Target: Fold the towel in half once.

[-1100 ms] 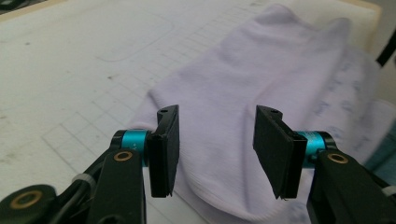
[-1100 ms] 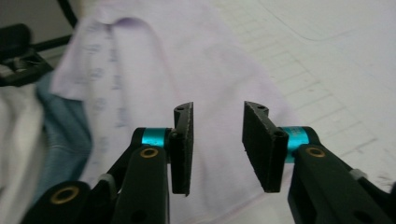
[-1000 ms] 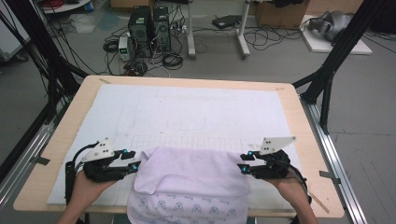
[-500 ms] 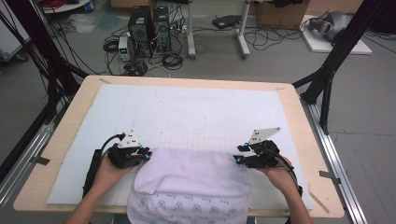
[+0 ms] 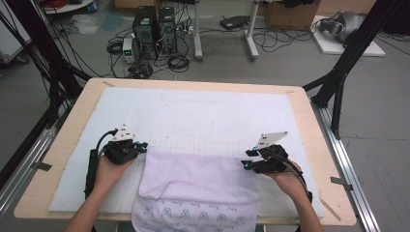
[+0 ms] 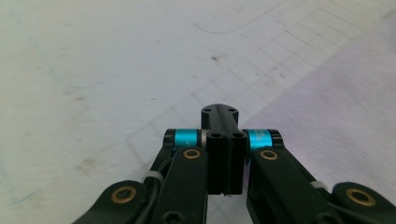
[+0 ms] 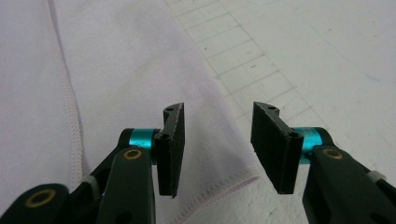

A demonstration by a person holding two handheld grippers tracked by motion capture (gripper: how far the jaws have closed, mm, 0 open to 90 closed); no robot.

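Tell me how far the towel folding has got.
Done: the towel lies on the mat, near edge hanging off the table. In hand: the left gripper has just closed with no cloth between its jaws, beside the towel's far left corner; the right gripper is open over the far right corner. Left: grip both corners and fold.

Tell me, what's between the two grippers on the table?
The pale purple towel lies between the left gripper and the right gripper, spread on the white mat; the high view shows it.

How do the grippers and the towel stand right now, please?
Left gripper shut, nothing held, beside towel corner. Right gripper open over towel edge. Nothing in the way.
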